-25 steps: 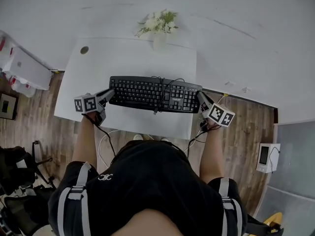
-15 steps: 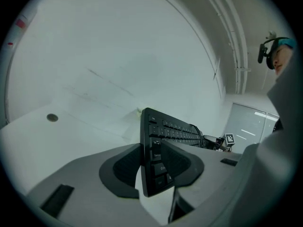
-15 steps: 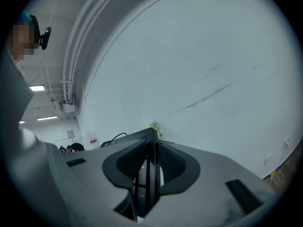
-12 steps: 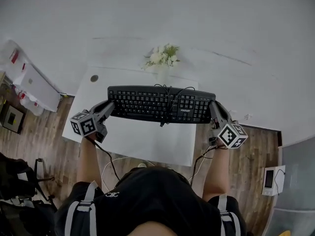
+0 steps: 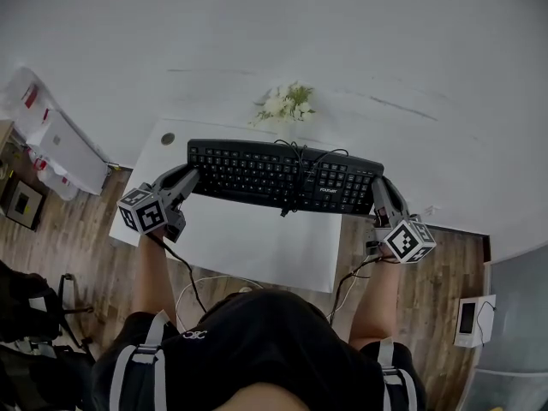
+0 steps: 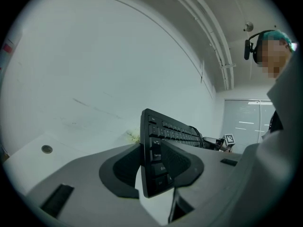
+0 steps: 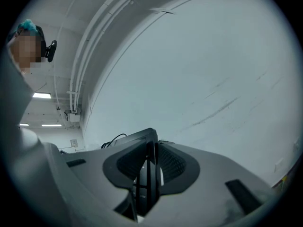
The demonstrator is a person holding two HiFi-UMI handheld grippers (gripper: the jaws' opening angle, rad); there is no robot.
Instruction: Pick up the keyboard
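A black keyboard [image 5: 284,175] hangs in the air above the white table [image 5: 248,242], gripped at both ends. My left gripper [image 5: 188,178] is shut on its left end, and in the left gripper view the keyboard [image 6: 156,155] stands edge-on between the two dark pads. My right gripper [image 5: 378,191] is shut on the right end; in the right gripper view the keyboard's thin edge [image 7: 149,174] sits pinched between the pads. The keyboard's black cable [image 5: 291,197] lies coiled over its keys and dangles off the near edge.
A small vase of white flowers [image 5: 285,103] stands at the table's far edge, just beyond the keyboard. A round cable hole [image 5: 168,138] sits in the far left corner. White boxes [image 5: 60,148] are on the floor at the left. Wires trail from both grippers.
Both grippers have risen together with the keyboard held between them, lifting it off the table. The keyboard now sits higher and closer to the flowers in the head view.
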